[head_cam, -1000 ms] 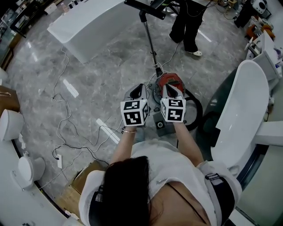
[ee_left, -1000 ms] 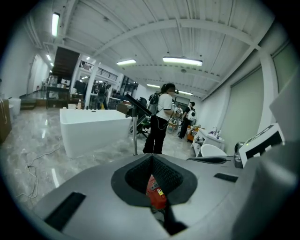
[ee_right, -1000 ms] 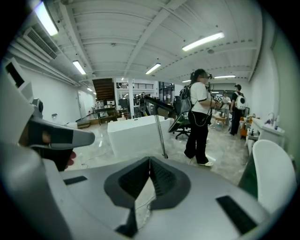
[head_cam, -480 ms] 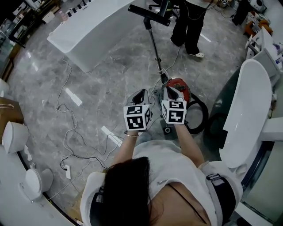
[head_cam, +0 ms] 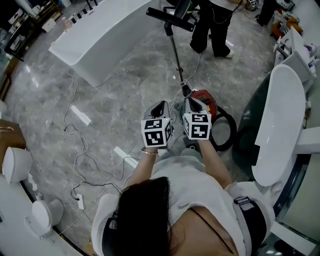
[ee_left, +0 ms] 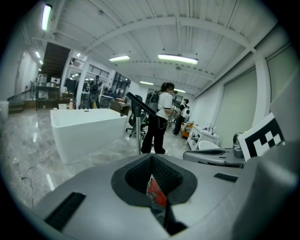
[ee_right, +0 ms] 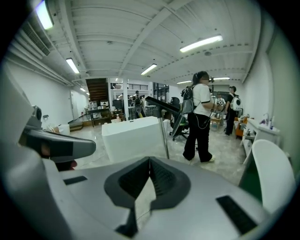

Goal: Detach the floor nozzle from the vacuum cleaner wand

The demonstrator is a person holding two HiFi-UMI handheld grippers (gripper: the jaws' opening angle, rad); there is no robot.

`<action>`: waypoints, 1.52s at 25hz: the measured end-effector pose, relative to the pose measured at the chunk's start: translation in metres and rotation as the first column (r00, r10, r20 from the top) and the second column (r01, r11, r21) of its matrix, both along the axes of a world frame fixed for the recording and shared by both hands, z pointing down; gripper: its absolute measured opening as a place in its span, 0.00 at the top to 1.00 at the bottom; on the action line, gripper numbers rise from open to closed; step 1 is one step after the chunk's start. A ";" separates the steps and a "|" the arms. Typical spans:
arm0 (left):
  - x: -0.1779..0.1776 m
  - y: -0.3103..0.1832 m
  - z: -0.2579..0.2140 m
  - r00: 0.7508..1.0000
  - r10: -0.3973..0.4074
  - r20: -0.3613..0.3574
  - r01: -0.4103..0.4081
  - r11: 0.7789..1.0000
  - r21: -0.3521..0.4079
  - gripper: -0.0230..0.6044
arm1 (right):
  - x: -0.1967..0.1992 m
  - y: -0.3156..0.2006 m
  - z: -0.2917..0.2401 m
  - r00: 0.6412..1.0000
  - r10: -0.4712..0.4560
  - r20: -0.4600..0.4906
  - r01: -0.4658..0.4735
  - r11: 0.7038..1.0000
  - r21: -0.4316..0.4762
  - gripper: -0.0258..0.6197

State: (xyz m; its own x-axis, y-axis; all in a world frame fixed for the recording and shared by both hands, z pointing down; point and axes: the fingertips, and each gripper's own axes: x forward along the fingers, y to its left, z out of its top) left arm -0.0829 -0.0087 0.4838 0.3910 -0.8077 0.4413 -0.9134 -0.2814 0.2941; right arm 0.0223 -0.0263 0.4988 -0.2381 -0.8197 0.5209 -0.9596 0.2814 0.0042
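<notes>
Both grippers have carried forward toward the vacuum cleaner since the earlier frames, and the floor nozzle now sits lower in the head view, as it would if the person were walking up to it. The left gripper has its jaws pressed together with nothing between them; its own view shows only a sliver of red from the vacuum body through the gap below the pads. The right gripper is likewise closed and empty, held level with the left one, side by side in front of the person's chest. Just beyond their tips lies the red vacuum body on the grey floor, with its black hose looped to the right. From the body the thin wand rises away from the person to the black floor nozzle, which is still joined to the wand's far end, well apart from both grippers. Another person stands just past the nozzle, and a white tub lies to its left. The step in hand looks like the approach, with no grasp begun. The next move probably calls for reaching further, opening both grippers, then holding the wand with one while the other grips the nozzle near the joint to pull it free.
</notes>
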 end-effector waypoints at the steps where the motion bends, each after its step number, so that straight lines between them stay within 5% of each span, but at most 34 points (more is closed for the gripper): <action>1: -0.001 -0.001 0.000 1.000 0.000 -0.002 0.000 1.000 0.002 0.96 | 0.001 -0.001 0.000 1.000 0.006 0.000 -0.006 1.000 -0.001 0.94; 20: -0.008 -0.016 -0.009 1.000 0.005 -0.008 -0.005 1.000 0.026 0.96 | 0.011 -0.001 -0.008 0.997 0.070 0.027 -0.070 0.997 0.010 0.94; 38: -0.011 -0.047 -0.008 1.000 -0.018 0.005 0.017 0.999 0.045 0.96 | -0.002 -0.042 -0.010 1.000 0.017 0.014 -0.017 0.999 0.042 0.94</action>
State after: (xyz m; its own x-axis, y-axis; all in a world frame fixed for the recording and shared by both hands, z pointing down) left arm -0.0938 -0.0559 0.4756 0.3744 -0.8335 0.4062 -0.9197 -0.2782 0.2769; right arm 0.0200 -0.0679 0.4890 -0.2306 -0.8449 0.4827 -0.9643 0.2649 0.0030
